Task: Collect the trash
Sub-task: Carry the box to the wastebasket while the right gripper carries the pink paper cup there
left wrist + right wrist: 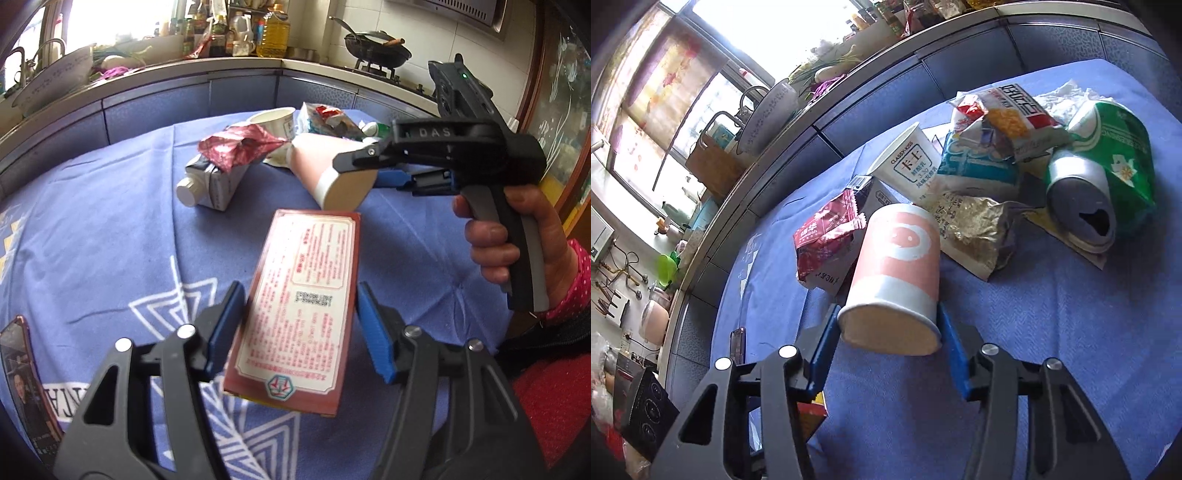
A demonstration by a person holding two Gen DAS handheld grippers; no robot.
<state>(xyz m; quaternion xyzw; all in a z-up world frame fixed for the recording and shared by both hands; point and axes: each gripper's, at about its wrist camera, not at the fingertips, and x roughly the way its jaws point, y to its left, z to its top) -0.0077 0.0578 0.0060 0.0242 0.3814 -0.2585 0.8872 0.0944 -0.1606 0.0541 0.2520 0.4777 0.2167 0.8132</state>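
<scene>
Left gripper (301, 328): lower centre of the left wrist view; jaws apart, blue pads either side of the red box (299, 295). Whether the pads touch the box cannot be told.
Red box: flat, printed label up, tilted, centre frame above the blue tablecloth (110, 236).
Right gripper (886, 349): lower centre of the right wrist view; jaws clamped on the pink paper cup (897, 273) near its base.
Pink paper cup: lying on its side, base toward the camera.
Trash pile: upper centre and upper right of the right wrist view: white yogurt cup (908, 162), dark red wrapper (827, 236), green bag (1108, 162), brown packet (975, 225).
Milk carton (210, 184): centre-left of the left wrist view, under the wrapper.
Phone (26, 384): lower left edge.
</scene>
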